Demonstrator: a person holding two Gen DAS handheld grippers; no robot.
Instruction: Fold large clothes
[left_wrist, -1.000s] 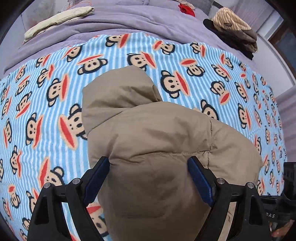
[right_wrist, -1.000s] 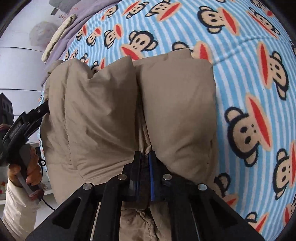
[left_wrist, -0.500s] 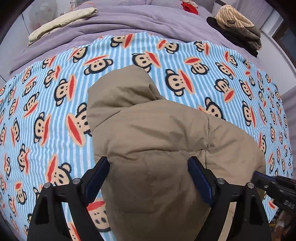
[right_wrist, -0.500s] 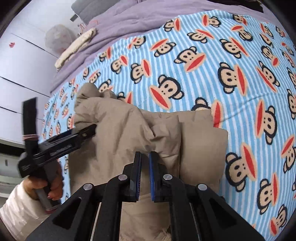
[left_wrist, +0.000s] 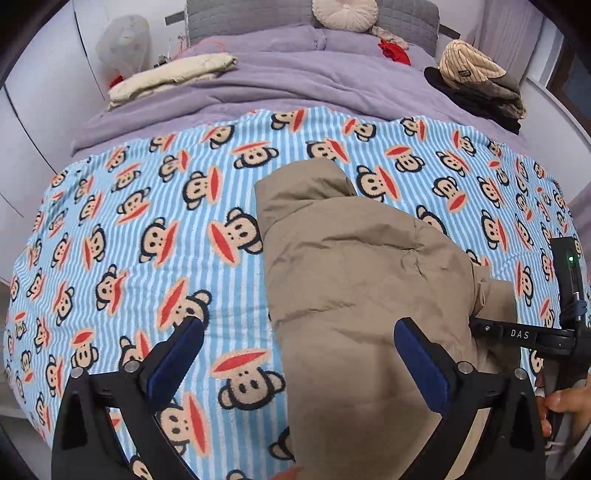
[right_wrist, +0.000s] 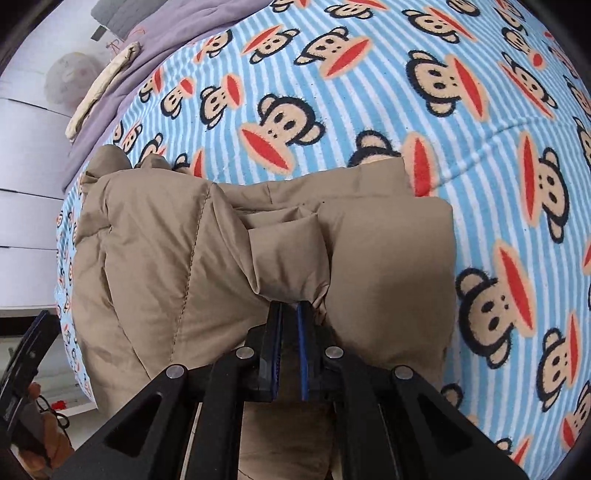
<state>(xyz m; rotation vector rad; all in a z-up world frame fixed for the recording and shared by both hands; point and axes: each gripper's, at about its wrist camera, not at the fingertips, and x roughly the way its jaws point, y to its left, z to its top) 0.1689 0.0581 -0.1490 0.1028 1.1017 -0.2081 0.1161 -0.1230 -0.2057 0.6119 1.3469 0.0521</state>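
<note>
Jacket (right_wrist: 207, 280) seemingly nipped in right tongs (right_wrist: 289, 325), beside opening left tongs (left_wrist: 295, 360)

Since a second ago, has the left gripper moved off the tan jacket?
Yes. The left gripper, jaws opening, shifted left: the tan jacket filled its gap before, and now its left finger sits over the monkey-print blanket.

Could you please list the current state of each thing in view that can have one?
Tan padded jacket: partly folded, bunched on the monkey-print blanket.
Left tongs: opening, jaws wide, gripping nothing.
Right tongs: shut on a jacket fold.
Cream garment: folded.
</note>
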